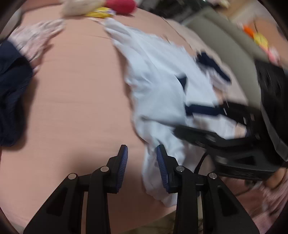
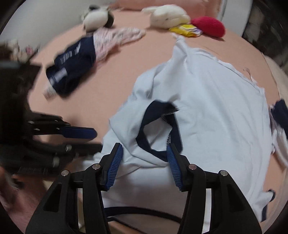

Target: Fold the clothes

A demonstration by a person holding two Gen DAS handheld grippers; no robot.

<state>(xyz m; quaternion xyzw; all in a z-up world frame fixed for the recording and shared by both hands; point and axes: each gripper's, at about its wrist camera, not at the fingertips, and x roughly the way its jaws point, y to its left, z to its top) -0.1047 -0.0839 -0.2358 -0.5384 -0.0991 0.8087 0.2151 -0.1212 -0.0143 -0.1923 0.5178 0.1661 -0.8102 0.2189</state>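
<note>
A light blue shirt (image 2: 207,108) with a navy collar (image 2: 158,106) lies crumpled on the pink bed sheet (image 2: 108,75). My right gripper (image 2: 144,146) hovers open just over the collar opening, and its blue pads press on nothing. In the left wrist view the shirt (image 1: 158,81) stretches away to the right. My left gripper (image 1: 142,149) stands open at its near left edge, one finger over the sheet and the other over the cloth. The right gripper (image 1: 181,118) reaches in blurred from the right. The left gripper (image 2: 95,140) shows at the left of the right wrist view.
A navy and pink pile of garments (image 2: 75,61) lies at the far left of the bed. Soft toys (image 2: 167,15), a red cushion (image 2: 208,26) and a yellow packet (image 2: 187,29) sit along the far edge. A beige bed rim (image 1: 225,36) runs at the right.
</note>
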